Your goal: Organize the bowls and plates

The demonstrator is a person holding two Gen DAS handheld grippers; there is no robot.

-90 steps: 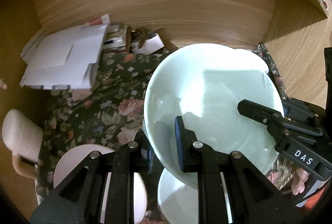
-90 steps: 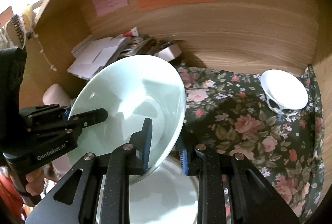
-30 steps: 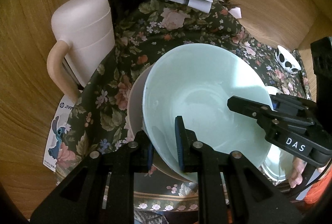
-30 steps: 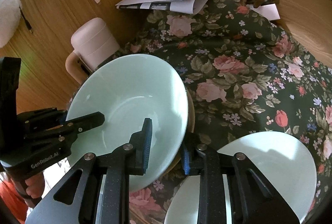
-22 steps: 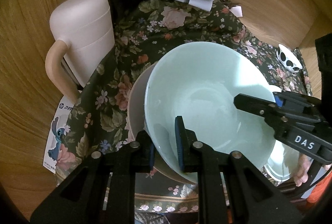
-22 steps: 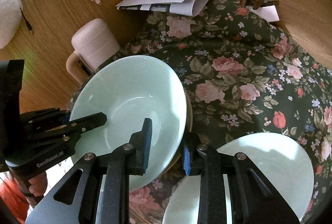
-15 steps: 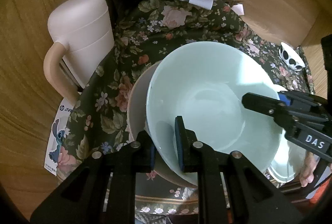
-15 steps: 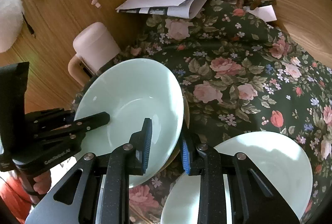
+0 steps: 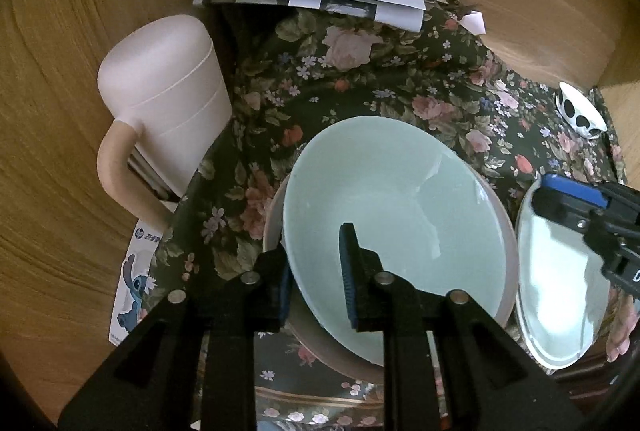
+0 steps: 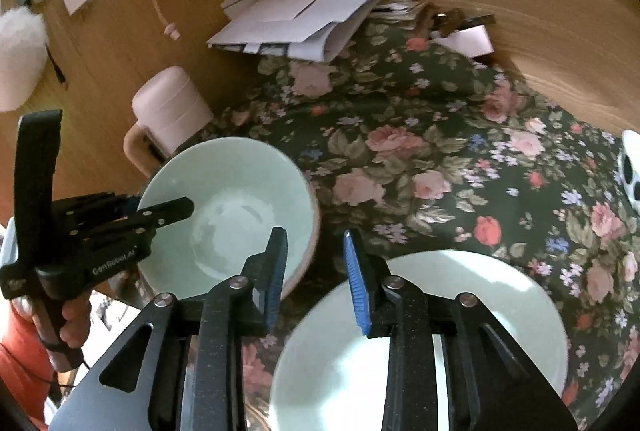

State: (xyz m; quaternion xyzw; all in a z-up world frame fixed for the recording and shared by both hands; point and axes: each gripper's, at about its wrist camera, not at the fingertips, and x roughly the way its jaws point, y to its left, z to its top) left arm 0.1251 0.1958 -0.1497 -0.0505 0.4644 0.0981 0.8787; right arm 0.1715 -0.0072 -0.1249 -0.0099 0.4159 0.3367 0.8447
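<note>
Stacking is the step in hand. At the far left of the surface (image 9: 360, 119), which wears a dark floral cloth, stands a pale lidded jug (image 9: 168, 111), not part of the job. Just right of it sits the mint-green bowl (image 9: 392, 207), nested mouth-up inside a beige bowl (image 9: 506, 231) whose rim shows around it; it is round, so it has no long axis, and it tilts slightly toward the camera. The left tool (image 9: 316, 279) straddles the green bowl's near rim, one pad inside and one outside, its jaws starting to part, so the pinch looks nearly let go. Further right, the right tool (image 10: 316, 271) is off the bowl, jaws opening with nothing between them, hovering between the stacked bowls and a pale green plate (image 10: 480, 311) lying flat on the cloth just beside them. At the far right a small white bowl with black spots (image 9: 580, 109) rests well apart. The next move probably calls for lifting the left tool clear of the rim without dragging the bowl, then picking another dish, perhaps the plate or the spotted bowl.
</note>
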